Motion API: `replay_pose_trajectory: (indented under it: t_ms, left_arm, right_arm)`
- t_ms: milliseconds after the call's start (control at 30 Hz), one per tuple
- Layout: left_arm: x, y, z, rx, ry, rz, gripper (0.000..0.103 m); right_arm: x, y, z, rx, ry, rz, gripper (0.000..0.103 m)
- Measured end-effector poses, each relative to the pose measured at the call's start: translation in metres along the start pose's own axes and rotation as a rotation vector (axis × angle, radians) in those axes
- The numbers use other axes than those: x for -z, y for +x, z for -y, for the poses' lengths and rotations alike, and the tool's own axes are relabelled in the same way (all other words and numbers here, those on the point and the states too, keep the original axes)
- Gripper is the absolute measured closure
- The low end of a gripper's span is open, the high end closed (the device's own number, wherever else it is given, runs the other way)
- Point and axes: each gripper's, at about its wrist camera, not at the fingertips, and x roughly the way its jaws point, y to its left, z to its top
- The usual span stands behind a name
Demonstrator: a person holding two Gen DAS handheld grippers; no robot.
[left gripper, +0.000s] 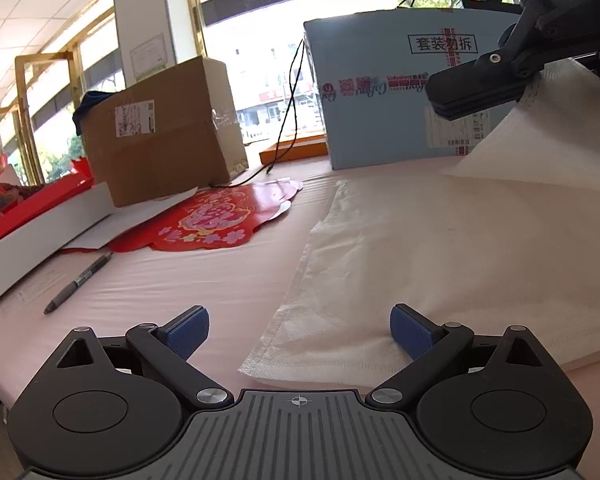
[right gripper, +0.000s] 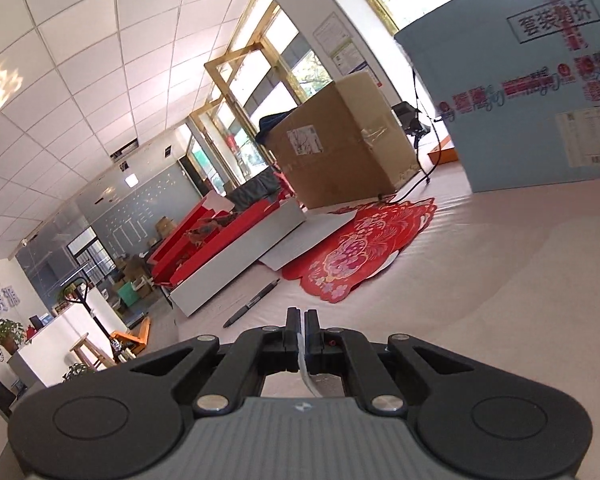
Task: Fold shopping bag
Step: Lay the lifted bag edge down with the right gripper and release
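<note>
The white shopping bag (left gripper: 440, 264) lies on the pink surface (left gripper: 204, 280), one corner lifted by the right hand-held gripper (left gripper: 452, 102), clamped tight on it. The left hand-held gripper (left gripper: 300, 330) hangs wide open and empty over the bag's near edge. Behind stand a blue box (left gripper: 384, 92), a brown carton (left gripper: 160, 132), a red paper cutout (left gripper: 216, 220) and a pen (left gripper: 78, 282).
</note>
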Motion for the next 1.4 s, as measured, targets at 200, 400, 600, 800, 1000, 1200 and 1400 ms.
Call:
replay_pose_trajectory:
  t_ms: [200,400,600,800,1000,1200,1400]
  left_arm:
    - [-0.009,-0.023,-0.020,0.110,-0.135,0.105,0.004]
    - [0.002,-0.036,-0.027,0.341,-0.323,0.077,0.004]
    - [0.020,-0.026,-0.016,0.549,-0.481,0.012,0.005]
    - [0.001,-0.025,0.001,0.416,-0.377,-0.012,0.005]
    - [-0.009,-0.010,0.033,0.262,-0.214,-0.109,0.013]
    - [-0.018,-0.009,0.043,0.255,-0.240,-0.101,0.054]
    - [-0.023,0.007,0.041,0.240,-0.262,-0.094,0.094]
  right_arm:
    - [-0.008,0.007,-0.016,-0.059,0.010,0.016,0.100]
    - [-0.018,0.043,-0.007,-0.204,0.099,-0.105,0.034]
    - [-0.022,0.029,0.010,-0.318,0.236,-0.080,0.025]
    - [-0.025,-0.029,0.060,-0.072,0.189,0.026,0.019]
    - [-0.003,-0.035,0.107,0.205,0.131,-0.080,0.024]
    - [0.020,-0.024,0.097,0.370,-0.101,-0.148,0.029]
    - [0.034,-0.029,0.081,0.325,-0.134,-0.146,0.030]
